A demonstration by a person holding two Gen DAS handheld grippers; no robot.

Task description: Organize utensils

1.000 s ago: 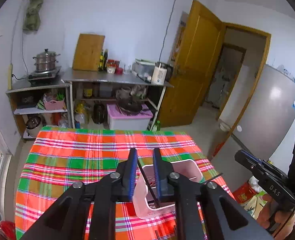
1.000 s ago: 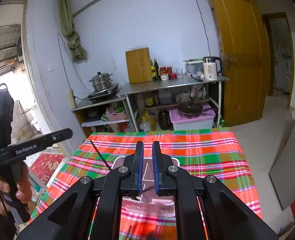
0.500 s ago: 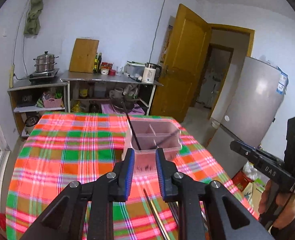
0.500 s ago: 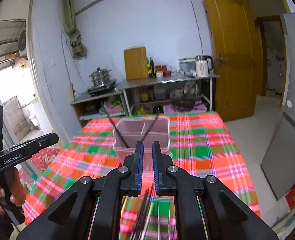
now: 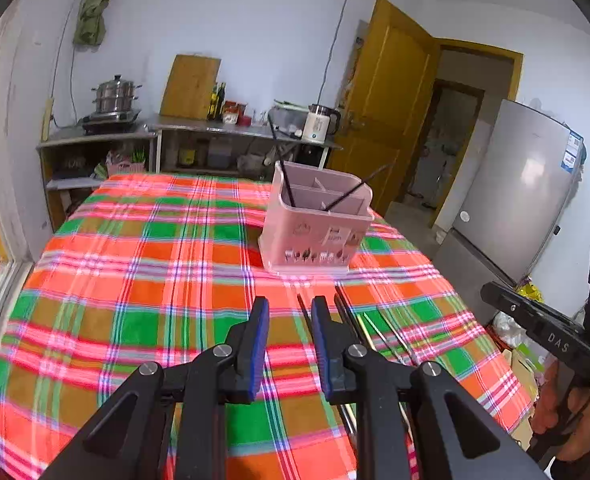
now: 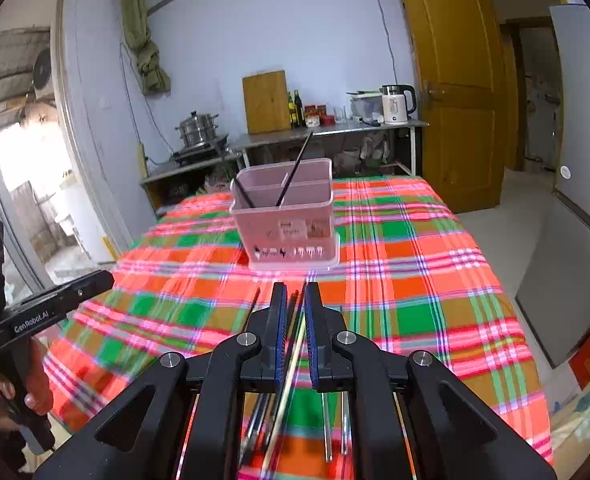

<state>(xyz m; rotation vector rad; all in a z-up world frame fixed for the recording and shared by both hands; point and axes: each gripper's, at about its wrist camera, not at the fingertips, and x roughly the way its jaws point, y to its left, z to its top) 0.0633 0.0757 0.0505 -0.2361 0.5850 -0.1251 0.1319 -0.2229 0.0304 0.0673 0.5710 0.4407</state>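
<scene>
A pink divided utensil holder (image 5: pixel 315 224) stands on the plaid tablecloth (image 5: pixel 135 272), and two dark chopsticks (image 5: pixel 281 160) lean in it. It also shows in the right wrist view (image 6: pixel 287 216). Several loose chopsticks (image 5: pixel 347 320) lie on the cloth in front of it, right of my left gripper (image 5: pixel 289 324), which is open and empty. My right gripper (image 6: pixel 293 304) hovers low over the loose chopsticks (image 6: pixel 291 364), its jaws a narrow gap apart with sticks showing between them on the cloth.
Behind the table stand a metal counter (image 5: pixel 231 130) with a kettle (image 5: pixel 321 122), a shelf with a steamer pot (image 5: pixel 115 98), a wooden door (image 5: pixel 383 108) and a grey fridge (image 5: pixel 511 188). The table edges drop off left and right.
Both grippers have pulled back from above the holder toward the near side of the table and lowered. The holder now stands farther ahead, and the loose chopsticks have come into view.
</scene>
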